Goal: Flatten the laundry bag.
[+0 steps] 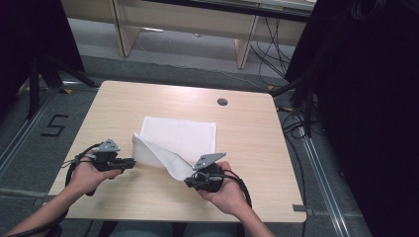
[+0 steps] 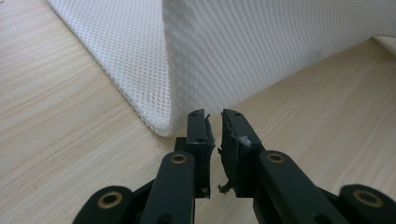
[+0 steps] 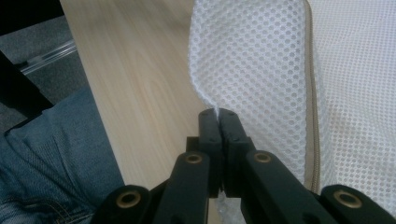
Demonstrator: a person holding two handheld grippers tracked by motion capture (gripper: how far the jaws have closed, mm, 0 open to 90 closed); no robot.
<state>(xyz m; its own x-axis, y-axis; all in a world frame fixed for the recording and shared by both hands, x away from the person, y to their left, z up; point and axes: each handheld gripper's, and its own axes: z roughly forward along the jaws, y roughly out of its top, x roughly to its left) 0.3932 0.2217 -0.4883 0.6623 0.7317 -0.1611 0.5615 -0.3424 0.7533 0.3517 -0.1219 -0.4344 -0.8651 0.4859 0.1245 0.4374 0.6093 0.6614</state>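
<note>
Cloth [image 1: 180,136]: light, limp mesh; grab edges.
Left gripper [image 2: 215,122]: slightly parted, empty, beside fold.
Right gripper [image 3: 218,116]: pinching cloth corner.

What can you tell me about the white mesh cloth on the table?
The white mesh cloth is a thin, honeycomb-holed fabric with a beige seam along one edge. It lies mostly flat on the wooden table, roughly in the middle. Its near edge is lifted and folded back into a curled flap. The right gripper pinches that flap's corner between shut jaws. The left gripper sits just short of the cloth's near left fold, jaws slightly apart, holding nothing.
</note>
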